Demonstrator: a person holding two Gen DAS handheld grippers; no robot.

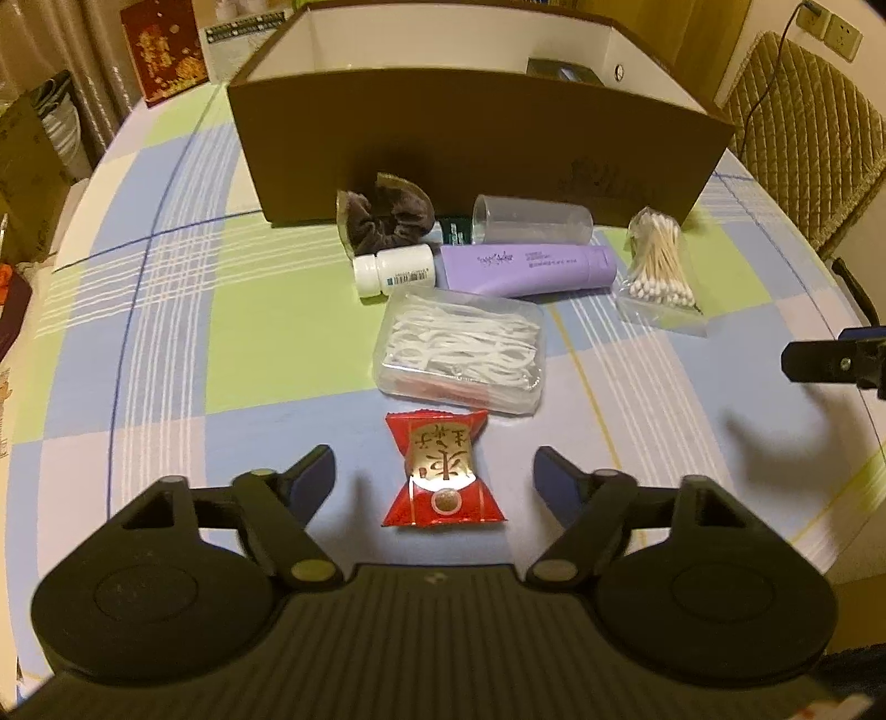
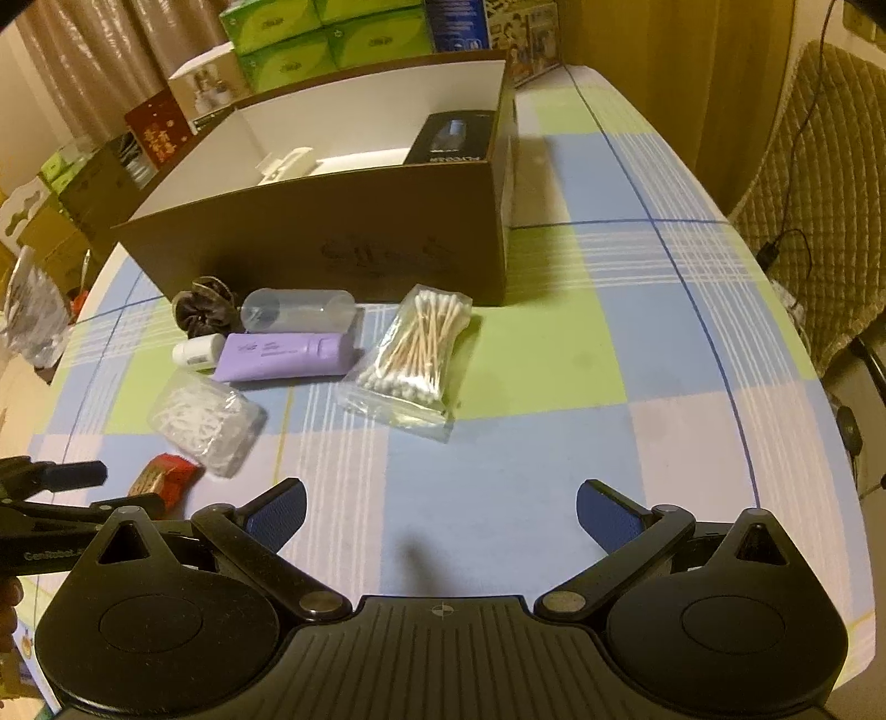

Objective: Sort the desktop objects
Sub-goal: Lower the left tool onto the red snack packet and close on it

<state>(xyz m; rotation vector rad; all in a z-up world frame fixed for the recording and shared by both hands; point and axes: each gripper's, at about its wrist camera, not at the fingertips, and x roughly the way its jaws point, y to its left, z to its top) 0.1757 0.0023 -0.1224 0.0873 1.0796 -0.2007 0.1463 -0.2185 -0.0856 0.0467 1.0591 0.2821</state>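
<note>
A red candy packet (image 1: 443, 471) lies on the checked tablecloth between the fingers of my left gripper (image 1: 434, 476), which stands open around it with gaps on both sides. Behind it sit a clear box of floss picks (image 1: 459, 354), a purple tube (image 1: 526, 268), a white pill bottle (image 1: 393, 271), a brown scrunchie (image 1: 387, 213), a clear cup (image 1: 531, 219) and a bag of cotton swabs (image 1: 659, 266). My right gripper (image 2: 440, 512) is open over bare cloth, with the cotton swabs (image 2: 415, 354) ahead of it. The candy packet (image 2: 163, 479) shows at its left.
A brown cardboard box (image 1: 476, 149) with a white inside stands behind the objects; in it lie a dark box (image 2: 451, 138) and a white item (image 2: 285, 163). A padded chair (image 1: 803, 138) is at the right. Green boxes (image 2: 326, 39) are stacked beyond the table.
</note>
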